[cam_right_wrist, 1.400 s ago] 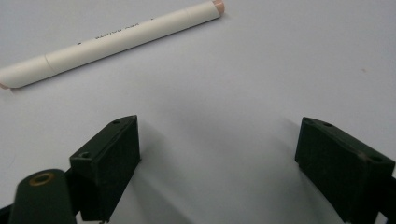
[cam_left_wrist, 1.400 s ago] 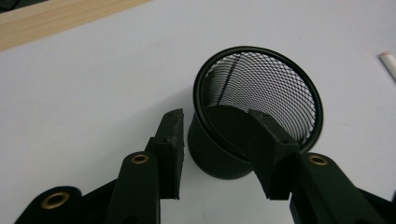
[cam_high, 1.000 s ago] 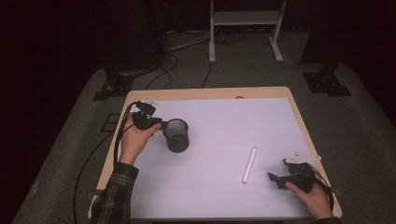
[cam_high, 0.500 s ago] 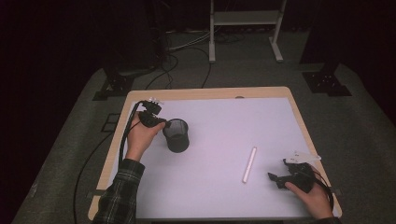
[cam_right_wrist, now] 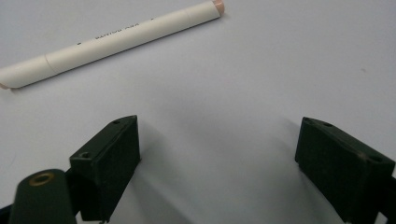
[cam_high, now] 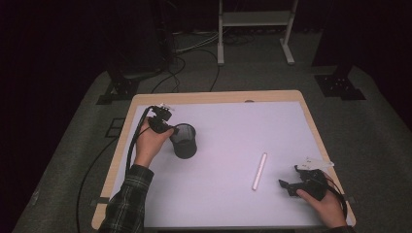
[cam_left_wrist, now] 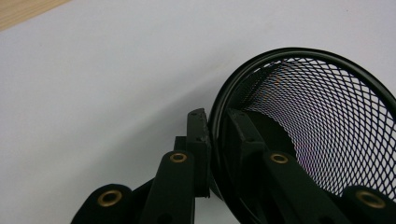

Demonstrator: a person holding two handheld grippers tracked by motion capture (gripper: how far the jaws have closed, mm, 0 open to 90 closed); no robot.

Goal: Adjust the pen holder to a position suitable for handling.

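Observation:
A black wire-mesh cup [cam_high: 184,141] stands on the left half of the white mat. My left gripper [cam_high: 170,130] reaches it from the left. In the left gripper view its jaws [cam_left_wrist: 215,122] have just been closing and now pinch the rim of the cup [cam_left_wrist: 327,116], one jaw outside and one inside. A white marker pen [cam_high: 259,171] lies on the mat right of centre. My right gripper [cam_high: 287,186] rests near the front right corner, open, with bare mat between its jaws [cam_right_wrist: 219,129]. The marker [cam_right_wrist: 112,39] lies beyond its fingertips, apart from them.
The white mat [cam_high: 233,121] covers a wooden table whose edge [cam_high: 218,97] shows at the back. Cables trail from both grippers over the table's sides. A metal stand [cam_high: 252,29] and dark floor lie behind the table.
My left gripper has shifted a little toward the cup and lower, and its jaws have shut on the rim. The cup, the marker and the right gripper have kept their places.

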